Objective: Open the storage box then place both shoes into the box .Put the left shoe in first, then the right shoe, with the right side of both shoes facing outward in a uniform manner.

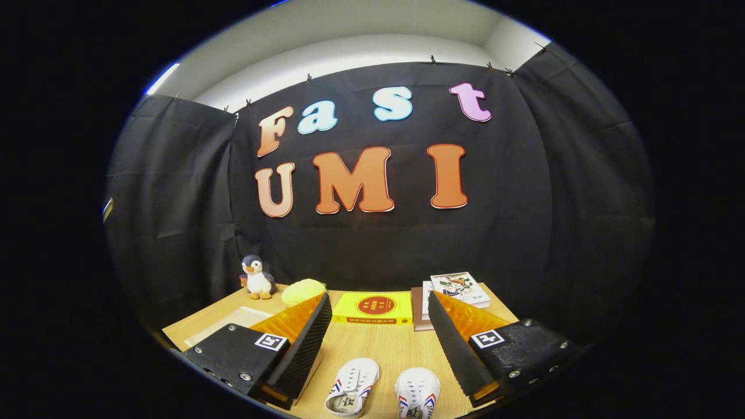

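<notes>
The gripper (379,337) is held open above the table (384,349); two shoes (352,387) (417,393) lie between its fingers, apparently untouched.

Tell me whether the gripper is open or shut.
Open. The gripper has its fingers spread wide apart with nothing held, and both shoes lie on the table between them.

- shoes (381,393): white, red and blue stripes
- book (374,308): yellow, red circle
- toy penguin (256,278): grey and white
- table (384,346): light wood grain
</notes>
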`<state>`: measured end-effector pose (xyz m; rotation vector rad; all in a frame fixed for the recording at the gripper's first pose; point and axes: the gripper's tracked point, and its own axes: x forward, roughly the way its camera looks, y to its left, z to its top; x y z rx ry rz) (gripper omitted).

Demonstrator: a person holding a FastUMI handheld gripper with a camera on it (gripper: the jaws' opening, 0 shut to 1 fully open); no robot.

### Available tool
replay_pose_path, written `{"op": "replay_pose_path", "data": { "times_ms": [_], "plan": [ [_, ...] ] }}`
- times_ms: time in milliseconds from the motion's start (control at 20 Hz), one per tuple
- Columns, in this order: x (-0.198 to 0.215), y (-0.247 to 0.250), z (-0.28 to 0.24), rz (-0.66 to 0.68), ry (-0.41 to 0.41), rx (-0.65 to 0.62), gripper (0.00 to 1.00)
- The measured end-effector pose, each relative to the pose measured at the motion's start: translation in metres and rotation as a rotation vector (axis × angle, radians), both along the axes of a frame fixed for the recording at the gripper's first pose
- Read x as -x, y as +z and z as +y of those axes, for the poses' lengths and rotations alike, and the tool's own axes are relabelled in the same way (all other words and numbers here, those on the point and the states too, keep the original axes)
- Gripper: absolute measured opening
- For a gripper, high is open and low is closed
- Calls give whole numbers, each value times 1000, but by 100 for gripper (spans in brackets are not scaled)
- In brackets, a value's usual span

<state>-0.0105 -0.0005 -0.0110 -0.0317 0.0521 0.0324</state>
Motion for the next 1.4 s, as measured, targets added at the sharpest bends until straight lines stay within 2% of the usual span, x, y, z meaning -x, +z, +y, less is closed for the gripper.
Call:
{"op": "replay_pose_path", "data": {
  "times_ms": [150, 400, 650, 1100, 1400],
  "plan": [
    [1, -19, 2, 62, 25, -40, 99],
    [0, -54, 12, 192, 76, -191, 98],
    [1, -93, 39, 344, 181, -351, 98],
    [-2, -148, 101, 598, 394, -728, 98],
    [-7, -183, 128, 728, 456, -866, 98]
  ]
}}
